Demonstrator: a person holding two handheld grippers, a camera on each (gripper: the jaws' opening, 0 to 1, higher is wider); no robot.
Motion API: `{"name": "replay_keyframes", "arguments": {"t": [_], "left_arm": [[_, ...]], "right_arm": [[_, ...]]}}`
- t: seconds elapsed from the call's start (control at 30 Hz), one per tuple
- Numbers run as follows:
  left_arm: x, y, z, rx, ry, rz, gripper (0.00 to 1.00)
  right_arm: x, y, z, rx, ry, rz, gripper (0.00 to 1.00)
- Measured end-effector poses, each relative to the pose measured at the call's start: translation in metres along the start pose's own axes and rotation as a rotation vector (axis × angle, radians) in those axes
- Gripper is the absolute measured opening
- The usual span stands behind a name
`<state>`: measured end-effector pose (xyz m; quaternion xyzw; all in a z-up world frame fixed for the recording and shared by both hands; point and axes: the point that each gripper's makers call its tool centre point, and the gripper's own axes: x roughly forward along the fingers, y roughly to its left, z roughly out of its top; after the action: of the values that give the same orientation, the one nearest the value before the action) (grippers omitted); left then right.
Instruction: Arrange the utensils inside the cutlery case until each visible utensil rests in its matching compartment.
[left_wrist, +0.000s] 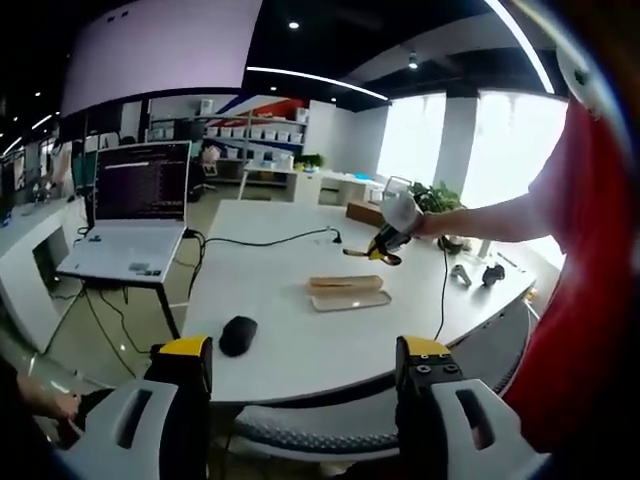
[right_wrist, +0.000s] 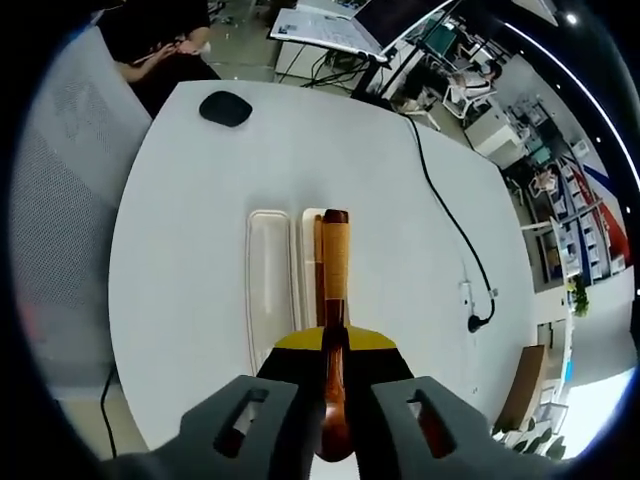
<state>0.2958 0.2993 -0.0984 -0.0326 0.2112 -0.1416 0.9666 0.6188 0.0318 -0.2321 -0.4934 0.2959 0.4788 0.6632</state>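
Observation:
The cutlery case (right_wrist: 268, 290) lies open on the white table as a pale tray, with a second narrow part (right_wrist: 308, 262) beside it. My right gripper (right_wrist: 335, 345) hovers above the case, shut on a wooden-handled utensil (right_wrist: 335, 255) that points forward over the narrow part. In the left gripper view the case (left_wrist: 348, 293) sits mid-table. The right gripper (left_wrist: 385, 246) hangs above and behind it in a person's hand, a brown utensil end (left_wrist: 354, 252) sticking out. My left gripper (left_wrist: 305, 362) is held off the table's near edge, open and with nothing between its fingers.
A black mouse (left_wrist: 237, 335) (right_wrist: 225, 108) lies near the table edge. A black cable (right_wrist: 450, 215) crosses the table to a plug (right_wrist: 478, 322). An open laptop (left_wrist: 135, 215) stands on a side desk. A mesh chair (right_wrist: 60, 200) is at the edge.

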Motion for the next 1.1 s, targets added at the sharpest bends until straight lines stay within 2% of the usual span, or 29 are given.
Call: {"name": "replay_keyframes", "arguments": {"t": [0.27, 0.3, 0.33, 0.4, 0.47, 0.63, 1.1], "left_arm": [[-0.001, -0.002, -0.004, 0.025, 0.014, 0.002, 0.74], [-0.001, -0.003, -0.011, 0.023, 0.044, -0.006, 0.73], [-0.003, -0.002, -0.021, 0.01, 0.099, 0.004, 0.73], [-0.005, -0.001, -0.019, 0.024, 0.068, 0.01, 0.74], [-0.008, -0.003, -0.016, -0.011, 0.045, 0.004, 0.74], [-0.01, 0.001, -0.021, -0.026, 0.063, 0.018, 0.77], [-0.014, 0.002, -0.017, -0.018, 0.049, 0.021, 0.76]], "right_arm": [[-0.003, 0.0, 0.002, -0.006, -0.004, -0.001, 0.02], [-0.004, 0.001, 0.003, -0.008, -0.003, -0.001, 0.02], [-0.004, 0.001, 0.004, -0.014, -0.001, -0.001, 0.02], [-0.004, 0.001, 0.003, -0.027, 0.004, -0.003, 0.02], [-0.002, 0.001, 0.002, -0.029, 0.008, 0.001, 0.02], [0.004, 0.0, 0.002, -0.036, 0.018, 0.01, 0.02], [0.007, 0.005, 0.008, -0.045, 0.024, 0.03, 0.02]]}}
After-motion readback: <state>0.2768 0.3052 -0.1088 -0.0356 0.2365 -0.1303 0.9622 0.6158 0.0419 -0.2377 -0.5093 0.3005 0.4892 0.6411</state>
